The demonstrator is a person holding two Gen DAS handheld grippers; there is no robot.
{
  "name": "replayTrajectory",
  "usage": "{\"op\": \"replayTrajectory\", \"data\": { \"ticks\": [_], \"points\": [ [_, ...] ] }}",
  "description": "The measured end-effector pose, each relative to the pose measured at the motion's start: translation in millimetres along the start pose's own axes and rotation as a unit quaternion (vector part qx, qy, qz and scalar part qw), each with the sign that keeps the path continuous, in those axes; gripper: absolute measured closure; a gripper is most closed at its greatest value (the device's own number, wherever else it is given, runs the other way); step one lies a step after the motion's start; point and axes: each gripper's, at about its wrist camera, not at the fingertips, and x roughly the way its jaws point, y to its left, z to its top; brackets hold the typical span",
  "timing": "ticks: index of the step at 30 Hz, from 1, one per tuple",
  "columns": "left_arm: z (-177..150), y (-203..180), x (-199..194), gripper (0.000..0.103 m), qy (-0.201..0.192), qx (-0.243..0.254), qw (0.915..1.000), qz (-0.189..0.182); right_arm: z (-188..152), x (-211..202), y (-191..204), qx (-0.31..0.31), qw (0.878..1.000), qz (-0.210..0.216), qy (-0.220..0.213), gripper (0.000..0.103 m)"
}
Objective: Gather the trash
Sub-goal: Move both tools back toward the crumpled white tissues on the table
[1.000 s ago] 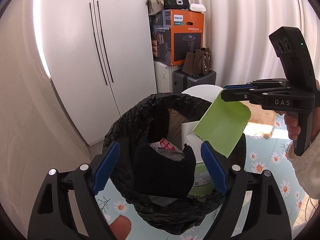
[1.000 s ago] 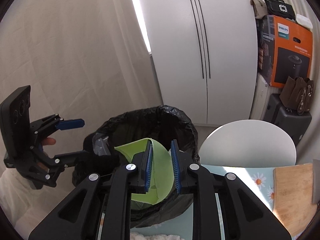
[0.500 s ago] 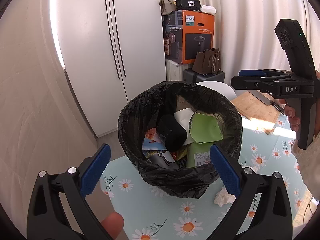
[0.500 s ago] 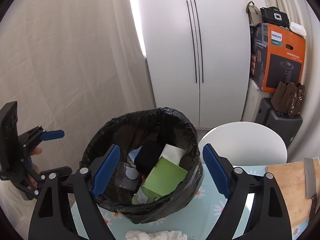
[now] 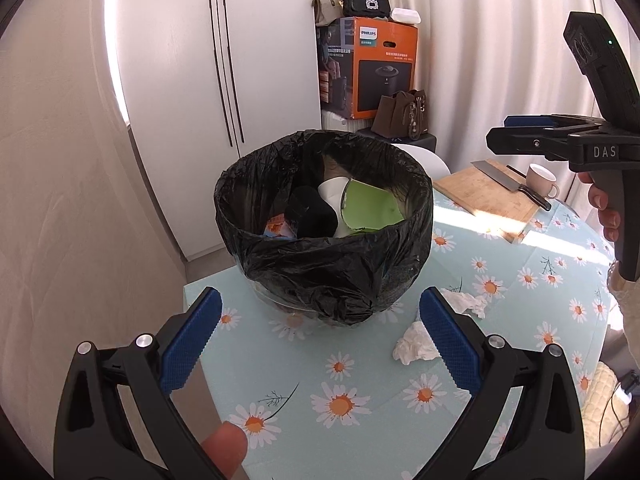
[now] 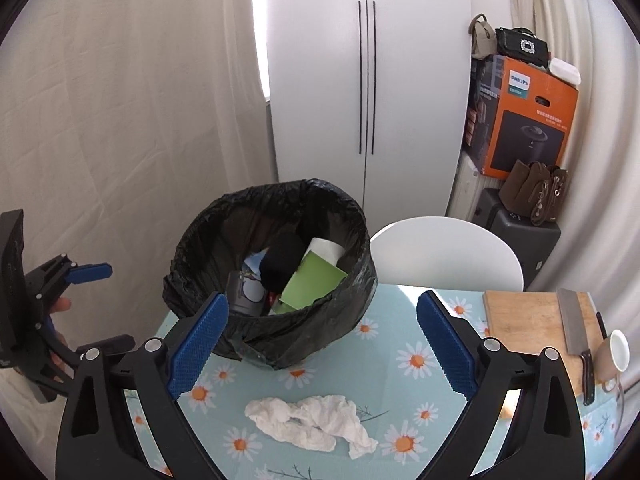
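Note:
A bin lined with a black bag [image 5: 340,268] [image 6: 304,328] stands on the daisy-print table. A green paper piece [image 5: 370,210] [image 6: 314,282] lies inside it with a black item, a white cup and wrappers. Crumpled white tissue [image 6: 312,420] lies on the table in front of the bin; in the left wrist view it shows as two clumps [image 5: 416,346]. My left gripper [image 5: 320,344] is open and empty, held back from the bin. My right gripper [image 6: 320,344] is open and empty above the tissue; it also shows at the right in the left wrist view [image 5: 520,132].
A wooden cutting board [image 6: 528,318] with a cleaver [image 6: 574,326] and a cup [image 6: 614,356] lies at the table's right. A white chair back [image 6: 444,254] stands behind the table. White wardrobe, curtains, an orange box [image 6: 524,120] and bags fill the background.
My right gripper opened and dropped the green paper into the bin. Both grippers then pulled back from the bin, bringing the table and tissue into view.

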Motion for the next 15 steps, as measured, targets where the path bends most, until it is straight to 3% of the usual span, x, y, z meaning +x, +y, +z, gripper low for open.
{"op": "replayTrajectory", "data": {
  "ticks": [8,15],
  "points": [
    [-27,-31,-1,0.006,0.038,0.003,0.9992,-0.013,-31,-18,2,-0.023,0.999,0.004,0.041,0.012],
    [-33,-51,0,0.006,0.055,0.008,0.9983,0.017,-43,-19,-11,-0.04,0.996,0.049,0.055,0.012]
  ]
}}
